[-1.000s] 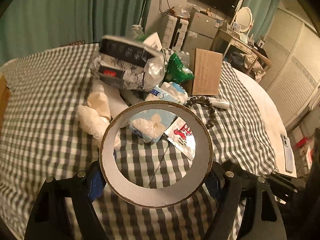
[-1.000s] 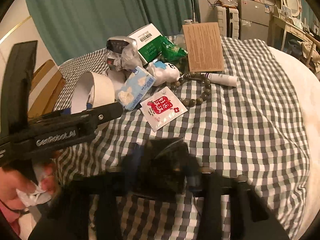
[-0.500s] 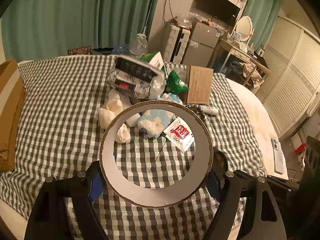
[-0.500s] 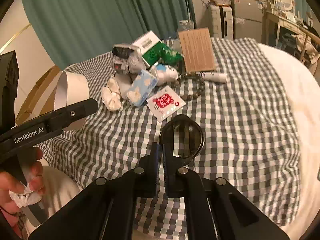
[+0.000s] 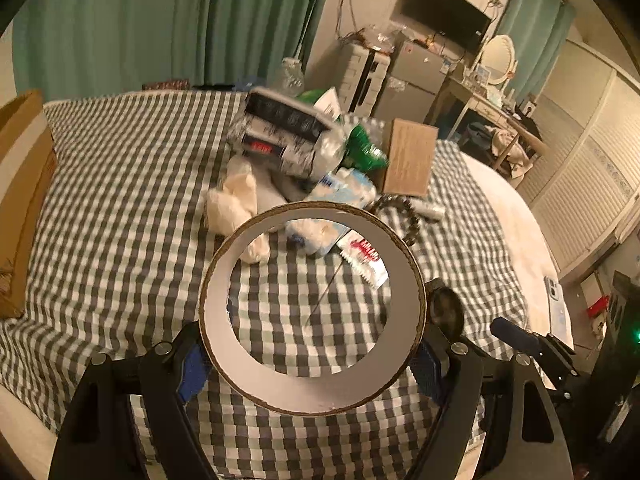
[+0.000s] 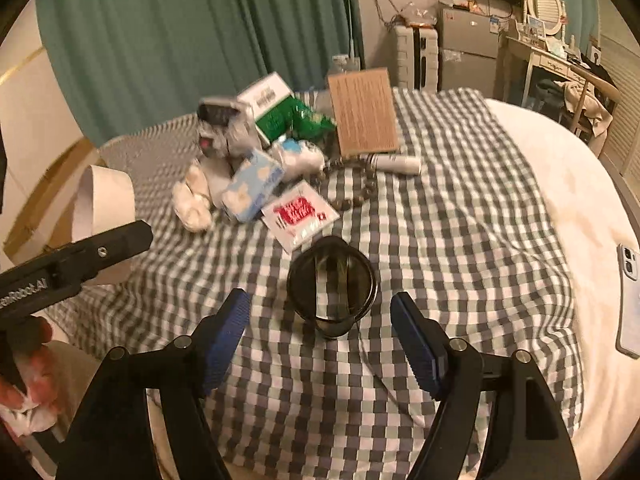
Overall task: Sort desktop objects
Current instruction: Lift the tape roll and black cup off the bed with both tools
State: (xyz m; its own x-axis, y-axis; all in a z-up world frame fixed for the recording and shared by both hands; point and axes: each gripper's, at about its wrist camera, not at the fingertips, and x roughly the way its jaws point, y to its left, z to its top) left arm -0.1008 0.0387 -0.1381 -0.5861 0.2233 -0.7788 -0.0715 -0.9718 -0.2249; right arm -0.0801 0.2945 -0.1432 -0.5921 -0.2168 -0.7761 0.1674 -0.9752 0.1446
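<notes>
A wide cardboard tape ring (image 5: 312, 396) is clamped between the left gripper's (image 5: 312, 360) blue pads. The right gripper (image 6: 320, 340), its jaws opening, is parted around nothing; the dark round tape roll (image 6: 332, 284) lies just beyond on the checked cloth (image 6: 460, 240). "Robot.AI" is read on the left tool.

Grey-and-white checks across the cloth (image 6: 460, 208). Black arms and blue pads (image 6: 416, 344) on the right tool (image 6: 320, 334). Dark, smoky tint to the round lid (image 6: 332, 284) at 12 o'clock of those pads. White inside, brown edge on the cardboard ring (image 5: 312, 308). Red print on a white sachet (image 6: 300, 214); pale blue tissue pack (image 6: 252, 184) at its 10 o'clock. Teal curtains (image 6: 180, 32) behind.
</notes>
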